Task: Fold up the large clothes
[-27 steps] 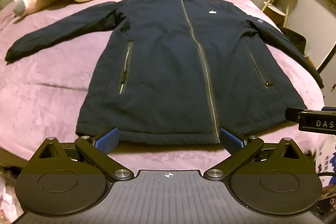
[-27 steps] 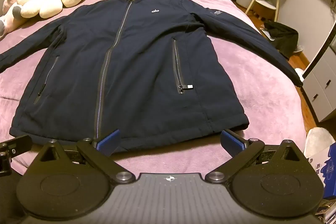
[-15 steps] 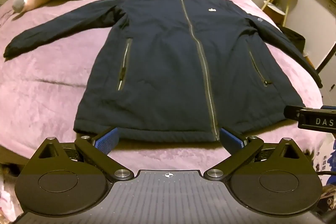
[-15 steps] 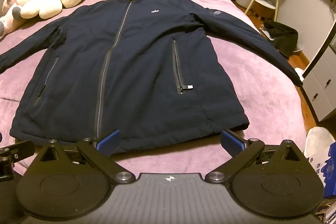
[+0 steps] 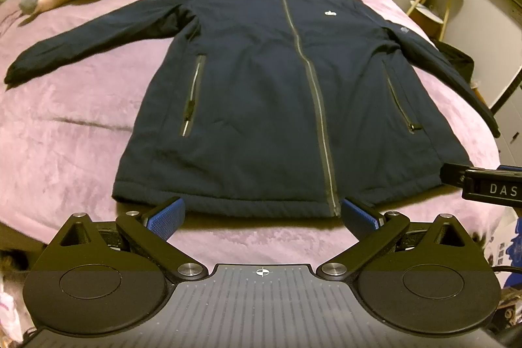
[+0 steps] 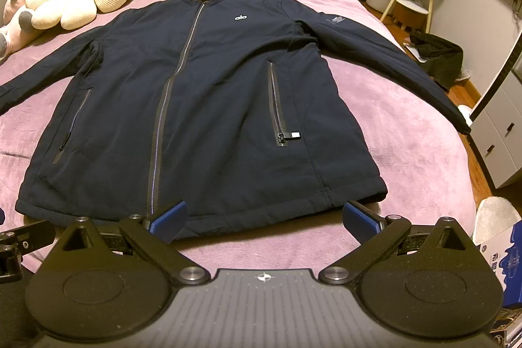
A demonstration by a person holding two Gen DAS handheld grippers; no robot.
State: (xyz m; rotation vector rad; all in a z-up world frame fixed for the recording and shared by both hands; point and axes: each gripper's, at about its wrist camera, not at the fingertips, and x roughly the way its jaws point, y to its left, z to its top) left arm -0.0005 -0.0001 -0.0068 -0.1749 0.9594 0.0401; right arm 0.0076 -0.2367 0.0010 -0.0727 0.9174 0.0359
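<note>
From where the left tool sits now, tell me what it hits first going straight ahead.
Most likely the hem of the navy zip jacket, spread flat on the purple bedspread. The left tool is open and points at that bottom edge, though its height above the bed is unclear.

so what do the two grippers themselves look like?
Both match: the left gripper and right gripper have black link arms with silver pivot screws, blue textured finger pads, round black discs either side, and a grey ribbed centre plate with a small crosshair mark. White letters "DAS" show on the right one's side.

Plush toys (image 6: 75, 2) on purple bed (image 6: 407, 132)
</note>
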